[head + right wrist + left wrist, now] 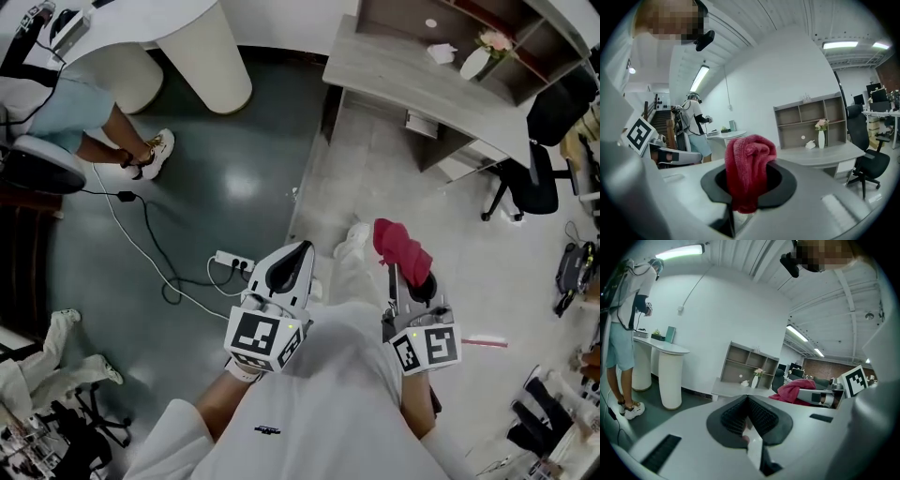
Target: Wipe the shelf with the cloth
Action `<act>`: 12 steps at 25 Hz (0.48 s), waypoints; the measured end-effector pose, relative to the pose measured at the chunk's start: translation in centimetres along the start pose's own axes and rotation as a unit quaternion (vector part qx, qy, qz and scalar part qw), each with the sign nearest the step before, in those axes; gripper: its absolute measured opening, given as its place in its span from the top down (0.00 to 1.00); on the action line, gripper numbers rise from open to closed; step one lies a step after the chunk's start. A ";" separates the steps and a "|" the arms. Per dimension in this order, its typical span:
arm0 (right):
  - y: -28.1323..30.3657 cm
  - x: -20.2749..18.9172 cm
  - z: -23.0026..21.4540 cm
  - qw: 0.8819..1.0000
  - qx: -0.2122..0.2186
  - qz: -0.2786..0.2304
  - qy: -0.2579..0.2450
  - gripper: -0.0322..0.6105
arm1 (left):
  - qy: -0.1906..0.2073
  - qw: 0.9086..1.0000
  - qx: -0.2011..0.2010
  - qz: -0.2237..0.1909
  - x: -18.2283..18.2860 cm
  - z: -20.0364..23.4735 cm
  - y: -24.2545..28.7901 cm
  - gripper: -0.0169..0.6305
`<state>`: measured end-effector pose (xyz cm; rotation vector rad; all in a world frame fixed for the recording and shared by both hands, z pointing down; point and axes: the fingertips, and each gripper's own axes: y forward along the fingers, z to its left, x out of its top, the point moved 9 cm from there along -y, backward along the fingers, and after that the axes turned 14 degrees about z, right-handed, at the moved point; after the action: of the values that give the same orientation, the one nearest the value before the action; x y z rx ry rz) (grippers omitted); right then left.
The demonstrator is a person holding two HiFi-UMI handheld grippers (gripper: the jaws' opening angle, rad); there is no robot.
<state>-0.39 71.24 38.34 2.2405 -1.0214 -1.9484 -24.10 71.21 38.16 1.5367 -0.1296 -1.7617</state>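
Approach step, wiping not started. The person stands on open floor, both tools held close to the body. Right gripper (412,279) is clamped on the red cloth (401,247); in the right gripper view the cloth (748,171) bunches up out of the closed jaws. Left gripper (296,255) has its jaws pressed together with nothing between them, as the left gripper view shows (749,414). The shelf (448,21) sits on the desk (403,75) well apart from both grippers, with a vase (476,62) and a small white object in front of it. Next move, my guess: walk to the desk, raise the cloth to a shelf board and steer clear of the vase.
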 end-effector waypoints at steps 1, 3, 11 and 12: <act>0.9 0.3 -0.8 1.000 0.003 0.001 0.003 0.83 | 0.000 1.000 0.002 0.001 0.5 0.1 0.8 0.96; 2.9 1.4 -2.4 1.000 0.010 -0.003 0.012 0.83 | -0.002 1.000 0.005 0.006 1.8 0.4 2.8 0.96; 8.0 7.7 -11.1 0.998 0.021 -0.043 0.031 0.83 | 0.020 1.000 0.014 0.010 10.3 -1.2 12.1 0.96; 8.3 8.3 -12.5 0.998 0.023 -0.044 0.038 0.83 | 0.022 1.000 0.016 0.009 11.4 -1.5 13.2 0.96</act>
<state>6.96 55.80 37.20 2.4030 -0.9846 -1.8736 -16.06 55.85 35.77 1.5905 -0.1500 -1.7181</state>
